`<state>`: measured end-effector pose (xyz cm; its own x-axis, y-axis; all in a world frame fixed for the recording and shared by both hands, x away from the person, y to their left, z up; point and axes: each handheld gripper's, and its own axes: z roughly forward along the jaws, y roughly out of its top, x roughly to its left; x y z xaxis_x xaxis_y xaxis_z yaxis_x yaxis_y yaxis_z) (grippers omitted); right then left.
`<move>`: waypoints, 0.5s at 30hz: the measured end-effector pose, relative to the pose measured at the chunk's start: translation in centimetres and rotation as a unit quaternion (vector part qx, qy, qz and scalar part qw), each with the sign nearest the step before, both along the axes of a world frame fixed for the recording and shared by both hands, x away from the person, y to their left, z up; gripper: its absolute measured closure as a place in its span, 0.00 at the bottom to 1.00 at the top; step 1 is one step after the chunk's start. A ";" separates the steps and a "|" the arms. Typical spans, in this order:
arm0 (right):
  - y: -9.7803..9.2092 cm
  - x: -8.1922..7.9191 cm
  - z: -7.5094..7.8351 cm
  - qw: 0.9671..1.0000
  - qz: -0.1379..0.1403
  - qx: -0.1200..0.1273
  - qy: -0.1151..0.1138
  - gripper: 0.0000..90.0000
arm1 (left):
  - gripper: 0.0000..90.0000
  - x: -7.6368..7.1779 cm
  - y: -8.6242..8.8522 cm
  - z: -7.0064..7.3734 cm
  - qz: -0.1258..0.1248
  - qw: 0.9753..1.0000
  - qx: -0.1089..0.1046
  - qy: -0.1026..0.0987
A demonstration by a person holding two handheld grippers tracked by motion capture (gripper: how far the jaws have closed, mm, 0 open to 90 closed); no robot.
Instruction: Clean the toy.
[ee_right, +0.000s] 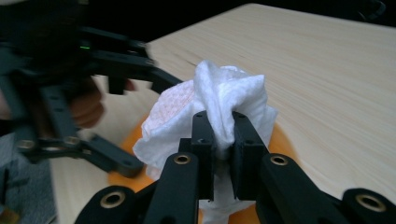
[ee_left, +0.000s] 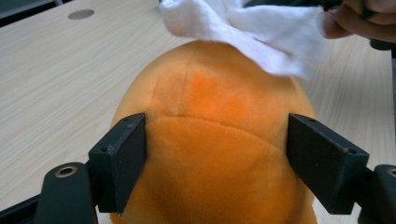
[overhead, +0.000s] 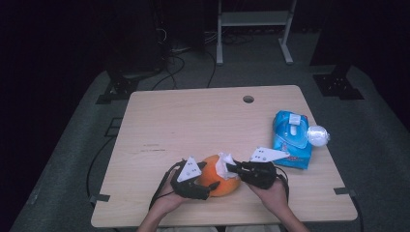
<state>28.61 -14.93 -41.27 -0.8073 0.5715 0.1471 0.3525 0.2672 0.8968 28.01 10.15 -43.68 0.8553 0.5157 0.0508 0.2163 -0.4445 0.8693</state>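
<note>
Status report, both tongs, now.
Left tongs clamped around orange plush toy. Right tongs pinching white wipe on toy's top. Wipes pack lies apart.

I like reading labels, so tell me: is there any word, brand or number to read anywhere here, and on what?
None can be read.
Blue wipes pack: print on its front, too small and blurred to read.
Table: faint dark marks, too small to tell whether they are writing.
Orange plush toy and white wipe: no lettering.

White wipe (ee_left: 243,28) cut off at twelve o'clock in the left gripper view; orange plush toy (ee_right: 280,135) largely hidden beneath it in the right gripper view.
</note>
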 end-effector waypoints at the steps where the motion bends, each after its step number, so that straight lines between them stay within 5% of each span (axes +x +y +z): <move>1: 0.4 -0.2 0.1 1.000 0.003 -0.010 -0.008 0.90 | 0.25 0.0 0.0 0.0 0.000 1.000 0.001 -0.001; 6: -0.7 0.9 -1.0 0.999 -0.042 -0.029 0.001 0.90 | 0.13 0.0 1.2 0.8 0.016 1.000 -0.018 0.002; 9: -1.9 1.5 -1.3 0.998 -0.062 -0.009 0.021 0.90 | 0.17 0.3 1.2 0.5 0.007 1.000 -0.018 0.017; 12: -1.3 0.8 -0.9 0.999 -0.050 -0.014 0.011 0.90 | 0.27 0.3 0.4 0.0 0.007 1.000 -0.004 0.008; 15: 0.1 -0.4 -0.3 1.000 -0.012 -0.010 -0.005 0.90 | 0.29 0.4 0.1 0.3 0.019 1.000 -0.017 0.007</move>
<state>28.25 -14.85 -41.53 -0.7947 0.5936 0.1269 0.3501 0.2775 0.8947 28.42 10.29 -43.35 0.8359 0.5485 0.0205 0.2444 -0.4054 0.8809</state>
